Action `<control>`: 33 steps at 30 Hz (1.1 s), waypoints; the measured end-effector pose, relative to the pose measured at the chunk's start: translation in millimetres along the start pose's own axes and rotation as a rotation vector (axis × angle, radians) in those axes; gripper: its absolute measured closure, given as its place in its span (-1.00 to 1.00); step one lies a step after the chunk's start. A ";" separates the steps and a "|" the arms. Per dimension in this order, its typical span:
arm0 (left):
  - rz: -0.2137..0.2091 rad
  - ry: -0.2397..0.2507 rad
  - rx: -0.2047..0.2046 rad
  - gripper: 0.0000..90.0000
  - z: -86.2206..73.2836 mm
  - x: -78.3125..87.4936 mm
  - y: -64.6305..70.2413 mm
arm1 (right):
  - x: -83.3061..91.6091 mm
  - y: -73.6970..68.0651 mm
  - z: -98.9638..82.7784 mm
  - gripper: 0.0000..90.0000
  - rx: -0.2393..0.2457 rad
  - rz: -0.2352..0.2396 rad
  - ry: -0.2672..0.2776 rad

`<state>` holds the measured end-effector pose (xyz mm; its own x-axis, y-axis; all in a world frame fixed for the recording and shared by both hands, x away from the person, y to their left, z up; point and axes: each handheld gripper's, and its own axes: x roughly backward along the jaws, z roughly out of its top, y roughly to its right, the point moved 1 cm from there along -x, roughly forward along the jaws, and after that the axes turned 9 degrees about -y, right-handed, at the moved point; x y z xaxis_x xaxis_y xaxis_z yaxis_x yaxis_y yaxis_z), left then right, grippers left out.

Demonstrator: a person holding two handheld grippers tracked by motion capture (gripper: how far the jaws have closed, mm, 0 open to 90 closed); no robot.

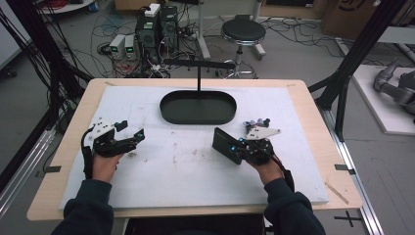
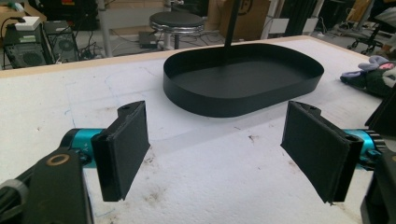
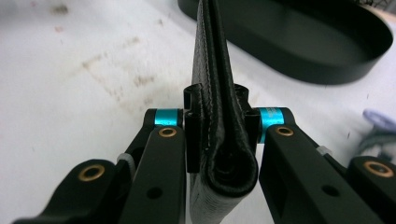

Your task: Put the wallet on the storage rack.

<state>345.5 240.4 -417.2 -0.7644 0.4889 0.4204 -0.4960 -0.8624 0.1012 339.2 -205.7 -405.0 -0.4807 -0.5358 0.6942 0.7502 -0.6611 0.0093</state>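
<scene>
The right gripper (image 3: 219,126) clamps a black wallet (image 3: 215,70) near the tray (image 1: 198,107); the left gripper (image 2: 217,149) stands wide open.

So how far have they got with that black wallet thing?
Done: the right gripper has its jaws clamped on the folded black wallet, which looks raised off the white mat. In hand: it is held short of the black oval tray. Left, probably: setting it in the tray, which looks empty. The left gripper is open and holds nothing.
</scene>
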 end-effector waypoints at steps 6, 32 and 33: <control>0.002 0.000 0.002 -0.50 -0.3 0.0 -0.6 | -0.6 4.9 24.4 0.75 0.009 -0.003 0.057; -0.006 0.005 0.012 -0.50 -1.3 0.1 -4.2 | -85.6 29.5 127.4 0.74 -0.025 -0.077 0.108; -0.007 0.004 0.013 -0.49 -1.4 0.1 -4.2 | -92.6 29.6 130.2 0.74 -0.032 -0.087 0.114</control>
<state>346.9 244.2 -418.8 -0.7627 0.4952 0.4161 -0.4957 -0.8607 0.1158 465.0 -107.3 -375.3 -0.5930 -0.5307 0.6056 0.6895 -0.7231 0.0416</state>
